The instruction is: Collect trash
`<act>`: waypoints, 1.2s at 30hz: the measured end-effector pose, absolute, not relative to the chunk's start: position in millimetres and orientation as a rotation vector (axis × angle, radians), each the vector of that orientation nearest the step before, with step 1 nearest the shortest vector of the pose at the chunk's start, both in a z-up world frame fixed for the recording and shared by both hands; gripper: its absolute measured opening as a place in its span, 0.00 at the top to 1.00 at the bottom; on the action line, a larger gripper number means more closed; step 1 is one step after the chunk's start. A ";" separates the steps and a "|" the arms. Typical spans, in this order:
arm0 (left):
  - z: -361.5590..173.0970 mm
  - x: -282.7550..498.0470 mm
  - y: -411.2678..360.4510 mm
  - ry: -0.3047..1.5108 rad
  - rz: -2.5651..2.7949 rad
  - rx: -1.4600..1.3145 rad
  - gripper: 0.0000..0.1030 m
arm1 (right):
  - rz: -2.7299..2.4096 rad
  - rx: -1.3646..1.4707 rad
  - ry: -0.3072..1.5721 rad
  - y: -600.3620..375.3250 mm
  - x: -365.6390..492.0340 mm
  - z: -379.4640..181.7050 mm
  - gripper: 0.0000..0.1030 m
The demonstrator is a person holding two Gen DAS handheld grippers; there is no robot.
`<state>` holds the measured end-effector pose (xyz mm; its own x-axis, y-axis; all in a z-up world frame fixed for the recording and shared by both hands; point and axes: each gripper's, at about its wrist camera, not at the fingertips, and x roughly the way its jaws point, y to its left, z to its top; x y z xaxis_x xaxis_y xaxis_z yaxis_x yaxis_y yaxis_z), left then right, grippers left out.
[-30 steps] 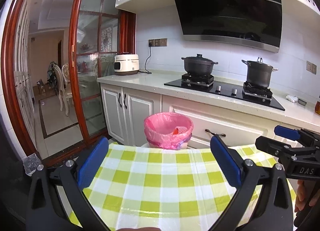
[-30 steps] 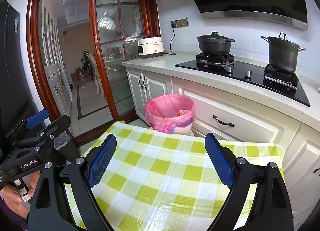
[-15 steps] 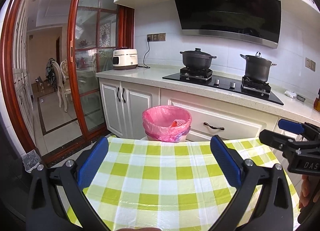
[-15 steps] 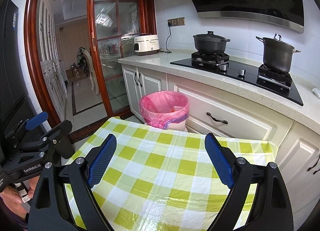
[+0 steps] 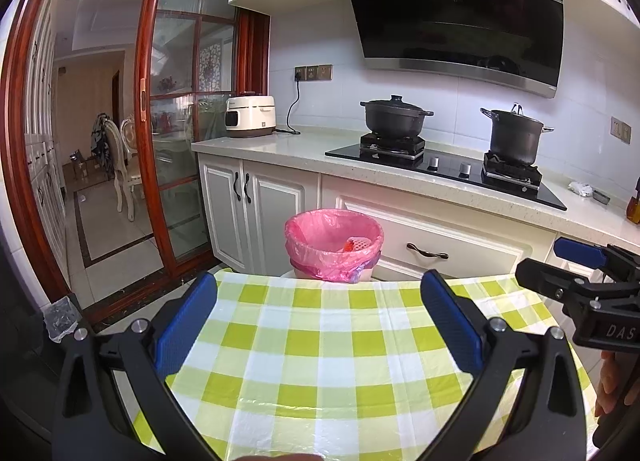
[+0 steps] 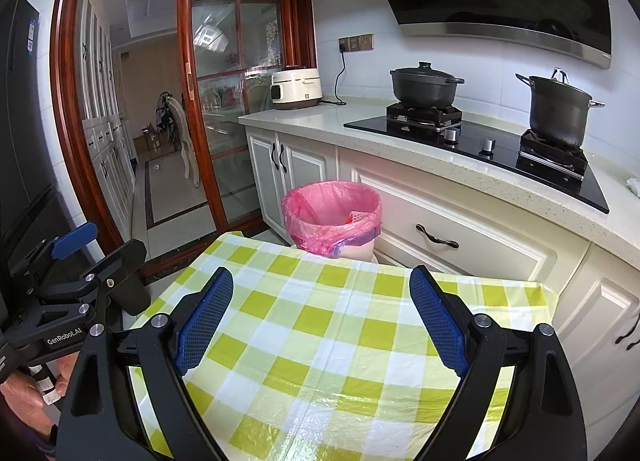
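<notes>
A trash bin lined with a pink bag (image 5: 334,243) stands on the floor beyond the far edge of a table with a green and white checked cloth (image 5: 328,357). It also shows in the right wrist view (image 6: 332,217). Some red and pink trash lies inside it. My left gripper (image 5: 320,321) is open and empty above the cloth. My right gripper (image 6: 320,317) is open and empty above the cloth (image 6: 332,341) too. I see no loose trash on the cloth. Each gripper shows at the edge of the other's view.
White cabinets and a counter (image 5: 280,149) run behind the bin, with a black hob, two dark pots (image 5: 394,117) and a white cooker (image 5: 250,117). A wood-framed glass sliding door (image 5: 180,141) stands at the left. Crumpled white stuff (image 5: 580,189) lies on the counter's right end.
Both grippers have drawn back from the bin and risen a little, so more of the checked cloth and the bin show. Both stay open and empty.
</notes>
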<state>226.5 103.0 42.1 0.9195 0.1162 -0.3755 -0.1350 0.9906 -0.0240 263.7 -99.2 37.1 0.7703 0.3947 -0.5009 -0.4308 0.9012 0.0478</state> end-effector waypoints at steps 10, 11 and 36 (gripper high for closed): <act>41.9 226.7 102.5 0.385 0.129 -0.046 0.04 | 0.453 -0.073 0.523 -96.2 261.6 40.0 0.18; 42.0 226.6 102.4 0.385 0.129 -0.046 0.04 | 0.453 -0.072 0.522 -96.3 261.6 40.1 0.18; 39.8 225.6 106.5 0.383 0.121 -0.052 0.04 | 0.454 -0.064 0.521 -96.5 260.1 40.8 0.18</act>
